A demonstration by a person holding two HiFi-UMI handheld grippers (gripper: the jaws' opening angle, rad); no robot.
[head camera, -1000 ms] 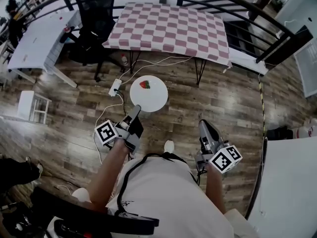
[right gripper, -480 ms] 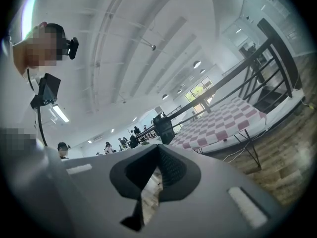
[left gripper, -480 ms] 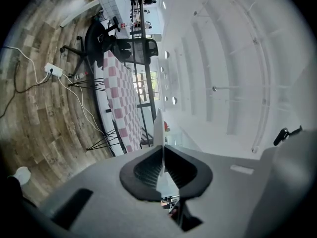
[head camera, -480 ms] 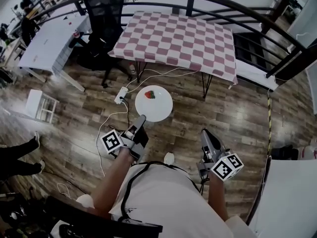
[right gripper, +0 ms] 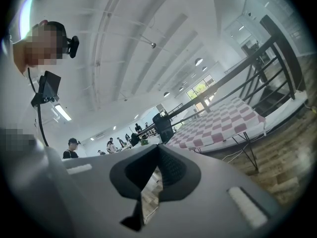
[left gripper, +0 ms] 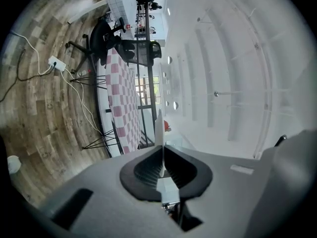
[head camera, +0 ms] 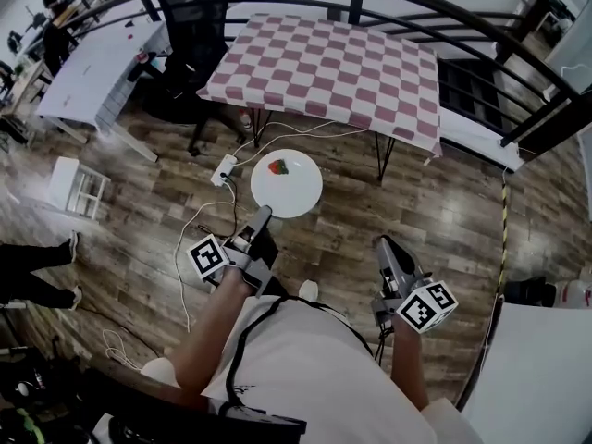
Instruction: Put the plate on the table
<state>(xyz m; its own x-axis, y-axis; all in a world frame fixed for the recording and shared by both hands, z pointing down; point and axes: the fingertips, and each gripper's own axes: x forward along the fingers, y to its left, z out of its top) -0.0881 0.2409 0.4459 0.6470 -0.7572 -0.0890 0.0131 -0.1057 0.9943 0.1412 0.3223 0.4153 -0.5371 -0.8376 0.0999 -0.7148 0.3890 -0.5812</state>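
The left gripper [head camera: 262, 213] is clenching its fingers on the near rim of the white plate [head camera: 287, 185]. The plate is hanging level in the air above the wooden floor [head camera: 129, 239], short of the bench. In the left gripper view the rim is showing edge-on as a thin white line pinched between the pads. A small red piece of food [head camera: 277, 166] is lying on the plate's far-left part.

The right gripper [head camera: 381, 242] is hovering to the right of the plate and well apart from it. Its fingers are closed tip to tip, gripping no object.

Just beside the plate's left edge, a white power strip [head camera: 220, 168] and its cables [head camera: 190, 229] are lying on the floor. Open boards are stretching away to the right of the plate.

Beyond, the bench [head camera: 324, 63] is showing its whole pink-and-white checked top, its near edge lying just past the plate's far rim. A black office chair [head camera: 190, 26] is standing at the bench's left corner, and a dark railing [head camera: 444, 12] is curving behind the bench.
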